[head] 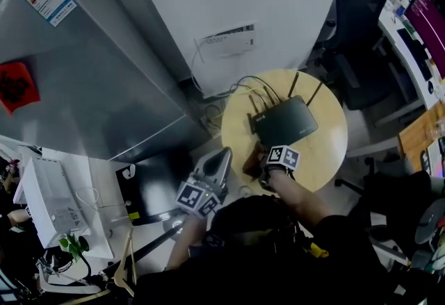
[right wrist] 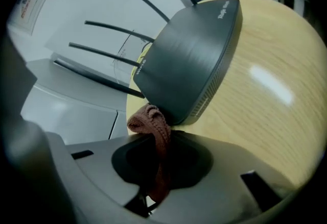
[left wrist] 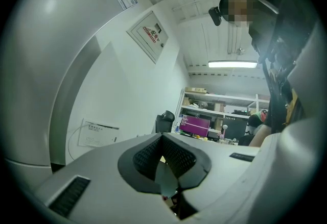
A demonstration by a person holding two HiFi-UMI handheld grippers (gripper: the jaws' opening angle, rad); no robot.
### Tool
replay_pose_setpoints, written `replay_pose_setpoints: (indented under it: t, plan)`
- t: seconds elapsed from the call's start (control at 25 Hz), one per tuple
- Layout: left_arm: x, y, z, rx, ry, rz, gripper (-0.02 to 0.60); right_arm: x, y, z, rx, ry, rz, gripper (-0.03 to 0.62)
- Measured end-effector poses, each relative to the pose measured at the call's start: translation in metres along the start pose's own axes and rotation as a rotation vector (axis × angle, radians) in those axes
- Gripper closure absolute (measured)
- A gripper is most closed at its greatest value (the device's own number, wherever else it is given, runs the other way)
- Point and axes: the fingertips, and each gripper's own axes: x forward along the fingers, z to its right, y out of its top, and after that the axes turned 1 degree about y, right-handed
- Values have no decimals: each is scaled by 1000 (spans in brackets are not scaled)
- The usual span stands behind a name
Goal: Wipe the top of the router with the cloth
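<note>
A black router (head: 285,121) with several antennas lies on the round wooden table (head: 327,151). My right gripper (head: 268,155) is at the router's near left corner, shut on a brown cloth (head: 251,162). In the right gripper view the bunched cloth (right wrist: 150,121) sticks out of the gripper (right wrist: 161,154) and touches the router's (right wrist: 189,59) lower edge; the router's top is bare. My left gripper (head: 221,156) hangs off the table to the left. It is tilted upward, and the left gripper view shows the gripper (left wrist: 164,159) shut with nothing in it.
Cables (head: 243,85) run from the router to a wall panel (head: 226,39). A black office chair (head: 361,12) stands beyond the table, beside a desk with a monitor (head: 425,19). A grey cabinet (head: 83,74) and a white device (head: 52,203) are at left.
</note>
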Motion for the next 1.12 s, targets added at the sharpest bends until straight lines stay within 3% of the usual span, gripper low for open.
replay_pose_setpoints:
  t: [0.32, 0.52, 0.72, 0.8, 0.96, 1.12]
  plan:
    - [7, 1, 21, -14, 24, 31, 588, -13, -6, 18, -407, -41, -172, 534]
    - [13, 3, 33, -13, 52, 47, 586, -25, -2, 33, -789, -145, -250, 534]
    - [20, 1, 43, -9, 81, 50, 587, -31, 5, 20, -1154, -148, -245, 534]
    - [22, 2, 45, -7, 93, 56, 586, -36, 9, 24, -1276, -191, -268, 534]
    - [26, -1, 49, -6, 112, 63, 586, -50, 20, 36, -1355, -275, -298, 534]
    - [31, -2, 55, -13, 125, 64, 587, -51, 27, 48, -1330, -259, -309, 534]
